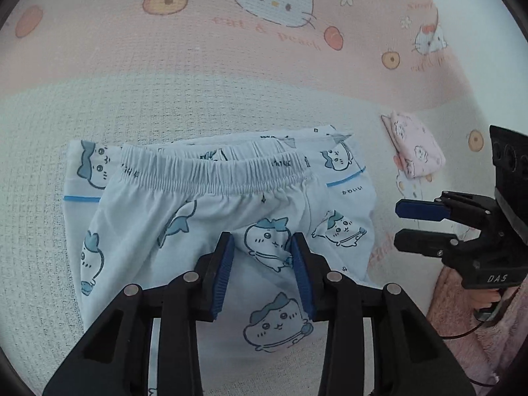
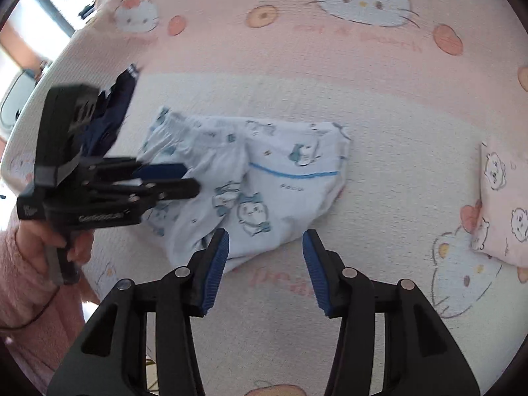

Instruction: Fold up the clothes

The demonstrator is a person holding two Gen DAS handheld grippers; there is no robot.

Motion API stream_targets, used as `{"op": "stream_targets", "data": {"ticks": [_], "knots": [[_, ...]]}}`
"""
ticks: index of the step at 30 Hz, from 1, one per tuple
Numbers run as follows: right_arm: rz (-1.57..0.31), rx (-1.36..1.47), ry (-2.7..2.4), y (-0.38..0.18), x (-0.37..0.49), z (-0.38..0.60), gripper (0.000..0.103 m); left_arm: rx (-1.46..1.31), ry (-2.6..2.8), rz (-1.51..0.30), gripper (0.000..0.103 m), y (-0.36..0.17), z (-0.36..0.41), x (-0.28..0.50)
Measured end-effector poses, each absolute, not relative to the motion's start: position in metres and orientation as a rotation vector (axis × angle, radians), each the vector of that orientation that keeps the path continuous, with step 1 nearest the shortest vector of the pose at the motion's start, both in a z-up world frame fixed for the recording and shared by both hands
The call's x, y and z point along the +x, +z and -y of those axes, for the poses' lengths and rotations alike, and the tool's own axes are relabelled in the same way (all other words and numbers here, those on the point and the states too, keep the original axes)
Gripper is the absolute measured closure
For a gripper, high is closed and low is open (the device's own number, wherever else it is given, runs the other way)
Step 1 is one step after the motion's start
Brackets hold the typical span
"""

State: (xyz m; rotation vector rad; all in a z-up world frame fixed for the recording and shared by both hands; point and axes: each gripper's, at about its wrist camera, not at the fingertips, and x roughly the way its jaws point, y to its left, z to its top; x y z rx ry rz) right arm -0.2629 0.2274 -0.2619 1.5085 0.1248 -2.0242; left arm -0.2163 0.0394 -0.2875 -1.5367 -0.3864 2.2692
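Light blue pyjama clothes point(image 1: 184, 204) printed with cartoon animals lie on the bed cover. A piece with a gathered elastic waistband point(image 1: 214, 171) rests on top of a folded piece with a blue stripe. My left gripper point(image 1: 262, 247) hovers open over the upper piece, with cloth showing between its jaws. To the right of the pile my right gripper point(image 1: 397, 225) is open with nothing in it. In the right wrist view, the right gripper point(image 2: 265, 241) stands open at the near edge of the blue clothes point(image 2: 290, 171). The left gripper point(image 2: 189, 178) is over their left side.
A pink and cream quilted bed cover point(image 1: 198, 92) with cat prints lies under everything. A folded pink garment point(image 2: 505, 198) sits to the right and a dark navy garment point(image 2: 115, 112) at the far left. A hand in a pink fluffy sleeve point(image 2: 26, 264) holds the left gripper.
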Motion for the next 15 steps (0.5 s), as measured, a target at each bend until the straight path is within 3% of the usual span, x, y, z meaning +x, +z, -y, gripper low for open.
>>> {"op": "stream_targets", "data": {"ticks": [9,15], "knots": [[-0.51,1.482,-1.793,-0.297,-0.232,-0.171,0.054,-1.572,2.25,0.379,0.065,-0.294,-0.045,-0.226],[-0.75,1.55,-1.74,-0.306,-0.207,-0.195,0.056,-1.579,2.232,0.401,0.065,-0.296,-0.044,-0.23]]}}
